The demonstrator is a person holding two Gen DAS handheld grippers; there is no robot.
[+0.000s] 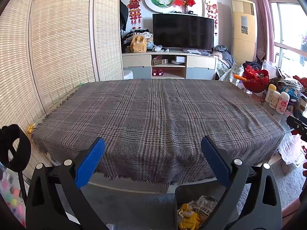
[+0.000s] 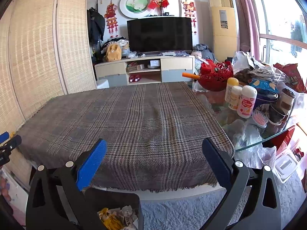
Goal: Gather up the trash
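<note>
A dark bin (image 1: 177,195) stands on the floor by the table's near edge, holding crumpled yellow and white trash (image 1: 190,213). It also shows in the right wrist view (image 2: 122,195) with the same trash (image 2: 115,217). My left gripper (image 1: 153,147) is open and empty above the near edge of the grey plaid tablecloth (image 1: 153,111). My right gripper (image 2: 154,149) is open and empty over the same cloth (image 2: 124,118). No loose trash shows on the cloth.
A glass table part (image 2: 259,140) on the right carries bottles (image 2: 246,101), a red basket (image 2: 215,76), snack bags and a pink brush (image 2: 259,118). Woven screens (image 1: 57,38) stand on the left. A TV (image 1: 183,31) on a cabinet lies beyond.
</note>
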